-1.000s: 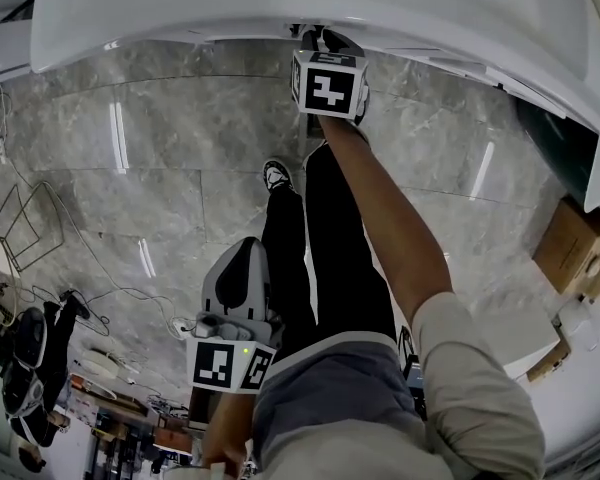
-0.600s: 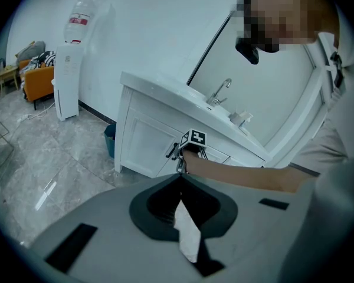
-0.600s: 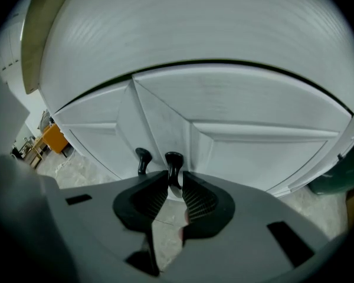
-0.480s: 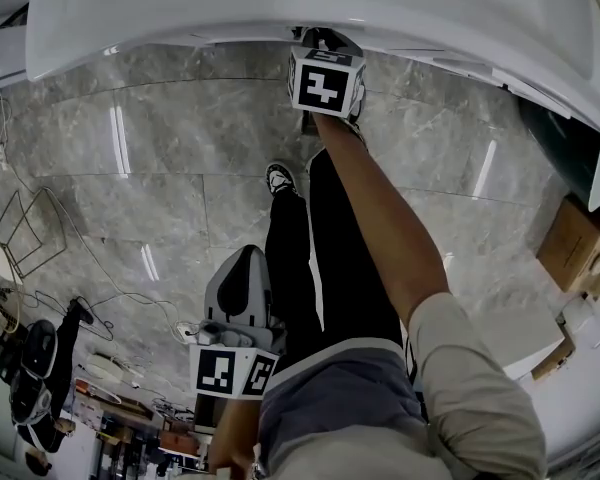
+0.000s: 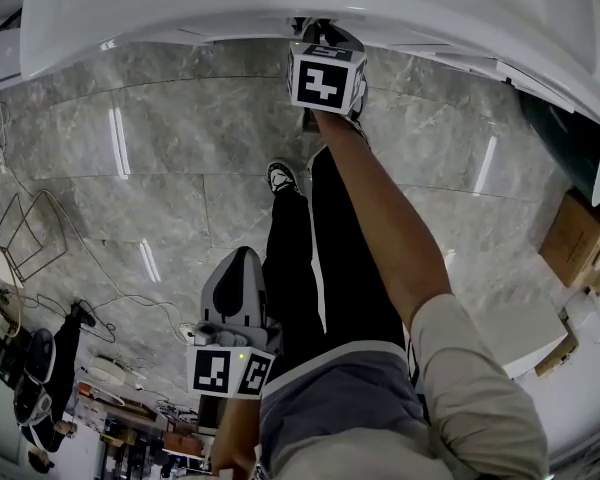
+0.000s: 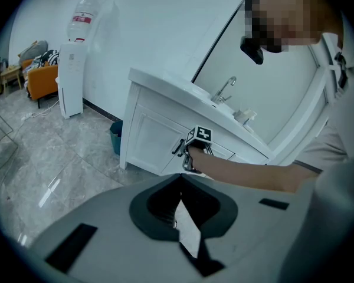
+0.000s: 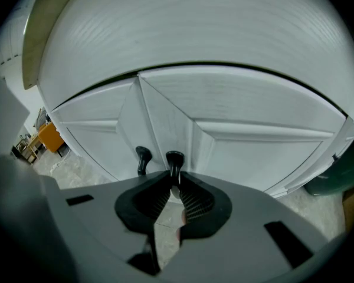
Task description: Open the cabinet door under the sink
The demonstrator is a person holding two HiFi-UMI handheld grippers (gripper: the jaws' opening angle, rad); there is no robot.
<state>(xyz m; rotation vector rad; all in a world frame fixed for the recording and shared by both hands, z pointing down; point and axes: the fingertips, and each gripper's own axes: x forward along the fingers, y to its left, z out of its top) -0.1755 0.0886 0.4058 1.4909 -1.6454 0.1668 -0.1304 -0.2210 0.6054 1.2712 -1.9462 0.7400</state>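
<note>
The white panelled cabinet door [image 7: 253, 152] under the sink [image 6: 165, 86] looks shut, straight ahead of our right tongs [image 7: 174, 178]. These are clenched on its black curved handle [image 7: 174, 160], ready for an outward pull. Our left tongs [image 6: 180, 178] hang closed and empty, back from the door's swing. Compared with a second ago, almost nothing has shifted and the door has not moved.

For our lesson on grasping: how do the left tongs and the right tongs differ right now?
The right tongs are clamped on a black door handle; the left tongs are shut on nothing. The right tongs reach the cabinet; the left tongs hang back, well away from it. Both are shut.
</note>
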